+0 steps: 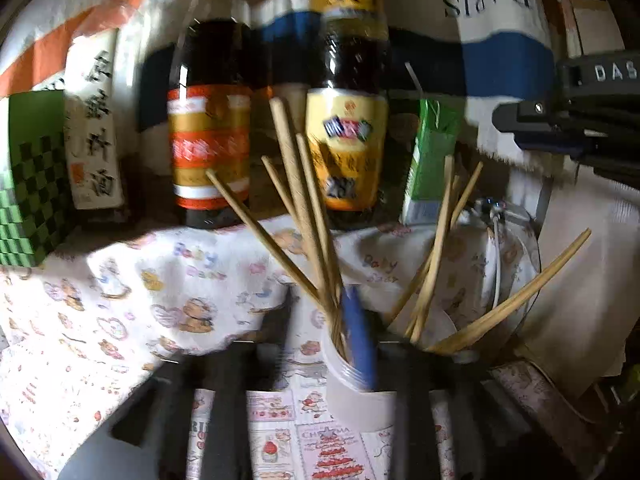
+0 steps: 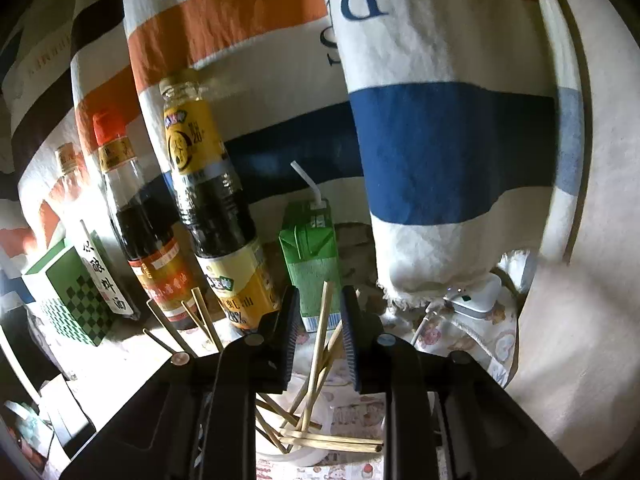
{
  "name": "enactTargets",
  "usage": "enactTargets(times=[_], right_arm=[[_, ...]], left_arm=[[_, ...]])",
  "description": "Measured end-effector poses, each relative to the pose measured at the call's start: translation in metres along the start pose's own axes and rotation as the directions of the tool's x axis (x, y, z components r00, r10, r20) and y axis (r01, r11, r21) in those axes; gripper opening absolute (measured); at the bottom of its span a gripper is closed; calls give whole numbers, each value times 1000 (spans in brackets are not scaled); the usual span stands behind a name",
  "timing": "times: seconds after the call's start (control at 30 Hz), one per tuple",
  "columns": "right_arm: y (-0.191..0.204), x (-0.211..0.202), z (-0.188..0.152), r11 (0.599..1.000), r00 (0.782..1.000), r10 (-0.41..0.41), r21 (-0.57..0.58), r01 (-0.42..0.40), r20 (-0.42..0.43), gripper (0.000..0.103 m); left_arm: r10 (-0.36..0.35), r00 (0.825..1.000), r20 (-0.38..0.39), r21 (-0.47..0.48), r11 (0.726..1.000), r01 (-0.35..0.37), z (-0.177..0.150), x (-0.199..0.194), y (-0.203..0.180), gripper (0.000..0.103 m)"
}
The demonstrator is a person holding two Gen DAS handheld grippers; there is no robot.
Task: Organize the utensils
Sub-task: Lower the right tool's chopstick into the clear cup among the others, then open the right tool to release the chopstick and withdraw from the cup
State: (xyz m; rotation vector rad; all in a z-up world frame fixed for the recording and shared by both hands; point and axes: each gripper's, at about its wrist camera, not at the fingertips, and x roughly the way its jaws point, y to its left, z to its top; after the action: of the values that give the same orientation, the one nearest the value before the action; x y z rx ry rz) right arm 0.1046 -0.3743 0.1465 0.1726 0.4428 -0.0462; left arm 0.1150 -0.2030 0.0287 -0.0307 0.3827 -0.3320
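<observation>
1. Two grippers work over one white cup (image 1: 360,396), the landmark for everything below. The left gripper (image 1: 320,412) is blurred; its jaws stand spread to either side of the cup, and I see no pad pressing on it.
2. Chopsticks (image 1: 304,220) stand in the cup in two loose fans, one leaning to its left, one to its right, with a blue-handled utensil (image 1: 360,336) among them.
3. From the right wrist view, the right gripper (image 2: 320,340) hangs just above the cup (image 2: 308,456), jaws parted. Several chopsticks (image 2: 320,344) rise through the gap, but neither pad visibly clamps them.
4. Some sticks lie crossed over the cup's mouth rather than upright, so I judge the gathering mostly done and the straightening left.
5. Under the cup is a cartoon-print cloth (image 1: 120,300).
6. Behind the cup stand two dark sauce bottles (image 1: 212,120), a green carton (image 2: 312,256) with a straw, and a green checkered box (image 1: 28,200) off to the left.
7. Farthest back hangs a striped cloth (image 2: 440,140).
</observation>
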Motion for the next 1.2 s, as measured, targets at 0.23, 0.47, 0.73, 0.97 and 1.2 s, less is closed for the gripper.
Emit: enactTargets(times=[0.23,0.47,0.73,0.97,1.2], right_arm=[[7,-37,10,995,994,90,33,-92,58,52],[38,-71,11,995,978,100,-28,-96,182,58],[74,-79,-16,999,969,48,-23,-44,243,88],[96,-75,-82,984,983,69,-174,-40,168,88],[85,-62,-148,994,992,48,-103,-35,120,88]], left_arm=[[-10,998,55,-58,998,14,4,-39,42,79],[70,985,158,7,997,-72,8,-99,90,99],[134,983,123,-18,991,-133,-12,-130,141,102],[184,970,159,-55,983,-178,-50,-147,158,102],[195,973,126,-90,979,-184,-66,-140,163,102]])
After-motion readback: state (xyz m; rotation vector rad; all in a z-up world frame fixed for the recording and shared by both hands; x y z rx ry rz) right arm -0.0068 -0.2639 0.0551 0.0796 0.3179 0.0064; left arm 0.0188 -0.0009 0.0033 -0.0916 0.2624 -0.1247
